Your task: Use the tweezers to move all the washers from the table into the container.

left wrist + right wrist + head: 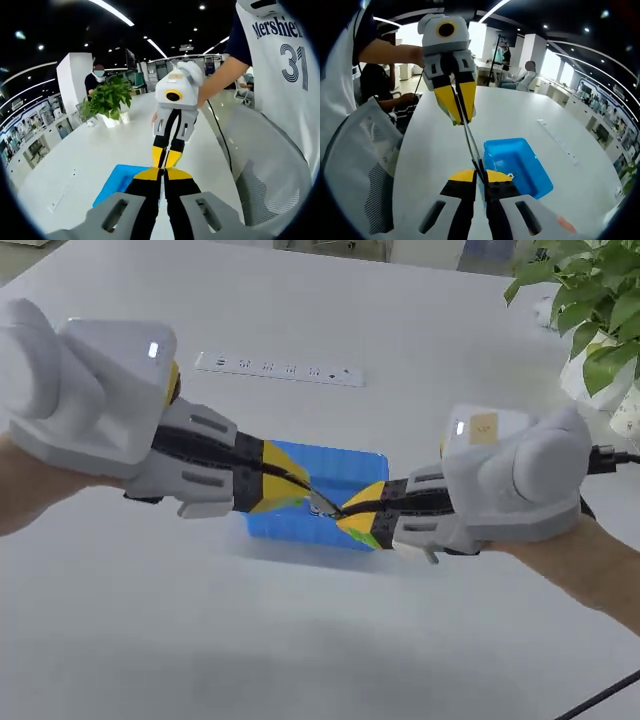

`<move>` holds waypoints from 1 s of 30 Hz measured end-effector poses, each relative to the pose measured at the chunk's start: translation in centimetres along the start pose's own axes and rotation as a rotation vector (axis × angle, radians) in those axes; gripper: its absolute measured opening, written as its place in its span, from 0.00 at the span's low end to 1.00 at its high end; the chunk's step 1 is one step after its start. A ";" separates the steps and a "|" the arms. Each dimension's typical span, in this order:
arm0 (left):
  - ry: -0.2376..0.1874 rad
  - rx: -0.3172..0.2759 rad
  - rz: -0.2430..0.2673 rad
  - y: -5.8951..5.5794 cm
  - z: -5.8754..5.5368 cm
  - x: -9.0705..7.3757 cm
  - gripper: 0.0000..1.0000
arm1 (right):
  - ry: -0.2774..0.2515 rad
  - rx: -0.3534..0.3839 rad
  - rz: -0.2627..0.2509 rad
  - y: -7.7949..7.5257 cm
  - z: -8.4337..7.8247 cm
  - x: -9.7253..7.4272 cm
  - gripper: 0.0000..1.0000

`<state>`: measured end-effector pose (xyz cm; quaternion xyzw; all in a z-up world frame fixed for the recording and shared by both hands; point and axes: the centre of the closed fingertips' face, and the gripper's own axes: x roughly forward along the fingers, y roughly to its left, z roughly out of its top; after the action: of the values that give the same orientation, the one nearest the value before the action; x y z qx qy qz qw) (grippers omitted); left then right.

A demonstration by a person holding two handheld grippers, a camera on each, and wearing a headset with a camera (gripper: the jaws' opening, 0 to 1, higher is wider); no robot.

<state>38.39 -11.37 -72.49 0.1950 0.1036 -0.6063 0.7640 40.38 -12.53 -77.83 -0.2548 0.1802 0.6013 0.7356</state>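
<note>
As a person works at a white table [300,640], the left gripper [300,485] and right gripper [350,515] meet tip to tip over the near side of a blue tray [345,465]. Both are clenched on the tweezers [322,505] spanning between them. A pale speck [511,175] lies in the tray by its wall, too small to name. Bare tabletop spreads all around the tray. A power strip [280,368] lies well beyond it, and a plant [590,300] stands at the far right corner.
</note>
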 end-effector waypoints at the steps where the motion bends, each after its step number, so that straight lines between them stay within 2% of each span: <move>1: 0.002 -0.003 -0.002 -0.3 -0.2 0.1 0.06 | 0.012 -0.002 0.005 0.5 -0.4 0.1 0.07; 6: 0.026 -0.021 -0.033 -1.9 -2.0 0.8 0.06 | 0.057 0.009 0.034 2.0 -2.3 0.5 0.07; 11: 0.015 -0.055 -0.044 -2.6 -3.0 1.4 0.06 | 0.087 0.018 0.046 2.6 -3.7 0.9 0.07; 17: 0.015 -0.077 -0.051 -2.6 -4.4 2.2 0.06 | 0.127 0.024 0.050 2.7 -5.1 1.2 0.07; 21: 0.033 -0.097 -0.056 -2.6 -6.1 2.9 0.06 | 0.162 0.037 0.046 2.6 -6.3 1.6 0.07; 27: 0.071 -0.123 -0.064 -2.4 -8.4 3.6 0.06 | 0.202 0.058 0.055 2.6 -7.6 2.2 0.07; 30: 0.122 -0.124 -0.075 -2.5 -10.0 3.8 0.06 | 0.203 0.068 0.060 2.5 -7.9 2.4 0.07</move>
<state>37.66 -10.97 -83.45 0.1799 0.1945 -0.6140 0.7435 38.75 -14.96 -85.95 -0.2838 0.2819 0.5874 0.7035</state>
